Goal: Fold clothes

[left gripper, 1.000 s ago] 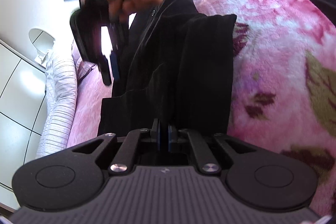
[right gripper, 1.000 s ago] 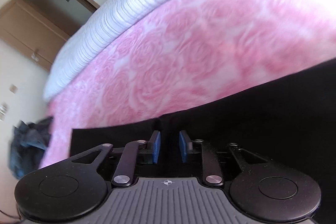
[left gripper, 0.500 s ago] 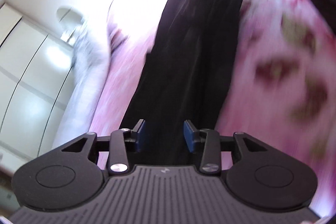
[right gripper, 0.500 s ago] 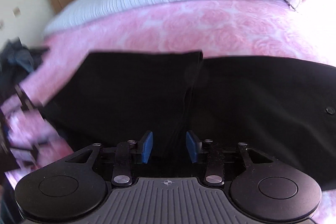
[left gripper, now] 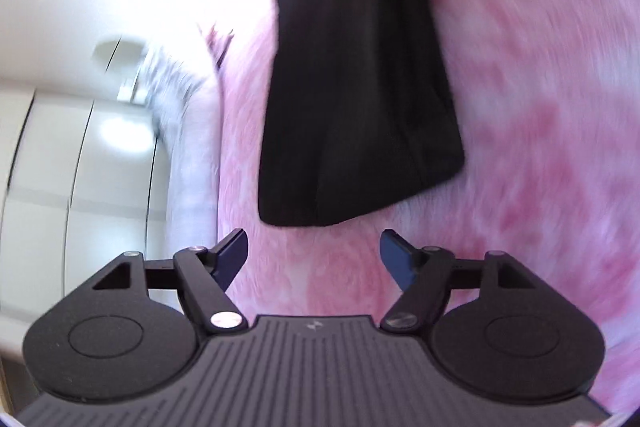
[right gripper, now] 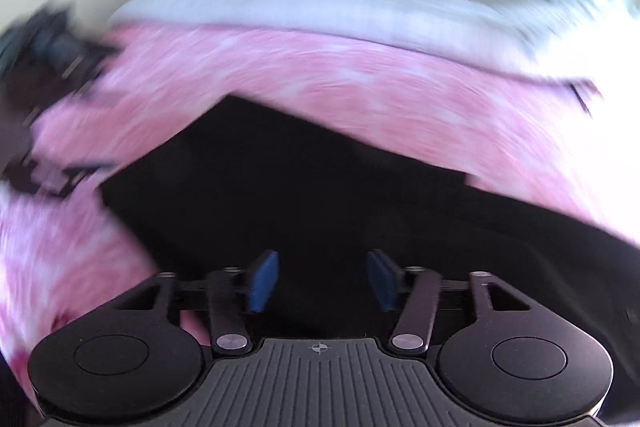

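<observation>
Lying flat on the fuzzy pink blanket, the black garment sits free; both grippers' jaws gape empty.

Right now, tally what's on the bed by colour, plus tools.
Black: 1, the folded garment lying on the blanket
Pink: 1, the blanket
White striped: 1, the bedding along the far edge
Dark, blurred: 1, a heap at the bed's edge, kind unclear
Tools: 2, left tool and right tool, both open and empty
Total: 6
</observation>
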Tool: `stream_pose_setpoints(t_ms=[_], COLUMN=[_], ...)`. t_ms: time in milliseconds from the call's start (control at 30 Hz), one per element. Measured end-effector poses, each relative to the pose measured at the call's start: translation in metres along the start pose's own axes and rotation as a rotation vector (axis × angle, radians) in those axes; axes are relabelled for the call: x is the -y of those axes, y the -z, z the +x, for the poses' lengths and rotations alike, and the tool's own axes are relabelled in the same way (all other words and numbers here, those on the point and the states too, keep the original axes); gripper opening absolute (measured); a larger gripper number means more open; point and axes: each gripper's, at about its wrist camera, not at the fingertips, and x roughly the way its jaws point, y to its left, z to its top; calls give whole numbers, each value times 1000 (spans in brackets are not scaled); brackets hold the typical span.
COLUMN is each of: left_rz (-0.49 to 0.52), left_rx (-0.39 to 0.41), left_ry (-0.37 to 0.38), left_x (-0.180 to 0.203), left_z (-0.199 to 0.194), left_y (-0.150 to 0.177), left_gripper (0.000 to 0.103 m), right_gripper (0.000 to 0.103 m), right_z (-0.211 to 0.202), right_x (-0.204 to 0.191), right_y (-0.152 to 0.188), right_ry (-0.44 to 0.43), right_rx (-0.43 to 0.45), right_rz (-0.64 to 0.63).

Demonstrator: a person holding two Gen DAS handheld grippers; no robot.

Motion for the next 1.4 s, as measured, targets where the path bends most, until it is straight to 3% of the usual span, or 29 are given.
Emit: stream_pose_setpoints(t_ms=[133,333,367,400,433,500,567,600,633,733,900,1067,1167,1267,1400], left_rz=[90,215,228,245,261,278,264,243,222,158,86,91,114,123,132], left_rx=[89,221,232,233,233,214,201,198,195,172,95,-56,-116,-130,-127], left_ry=[7,10,12,19,26,38,41,38,34,4,-24,0,21,17,-7], left_x=[3,-3,-3,-3,-3,1,2,1,0,-6,-6,-2,-18,-56,-129], left_z=[27,61,66,70,74,82,86,85,85,65,0,-83,-112,-113,-93], left_y=[10,14,13,13,14,15,16,17,18,27,56,86,84,56,-5], left_gripper=[70,71,68,58,36,10,8,7,6,5,5,6,6,6,10], right_gripper=[68,68,68,68,68,68,62,35,19,12,10,10,10,10,9], right_z=[25,64,71,78,81,87,94,98,102,102,79,61,50,30,-22], right_x=[-76,-132,-141,-150,-151,-149,-146,-146,-147,-150,-176,-234,-249,-245,-194], right_y=[11,22,23,25,25,24,23,21,22,22,11,9,7,3,-13], right_ry=[1,158,184,211,229,253,262,250,248,243,188,48,-15,-54,-101], right_rx=[-1,47,55,63,67,66,59,50,41,38,88,187,251,309,415], right_rz=[-271,-584,-636,-687,-698,-697,-696,-692,-696,-709,-726,-698,-629,-532,-295])
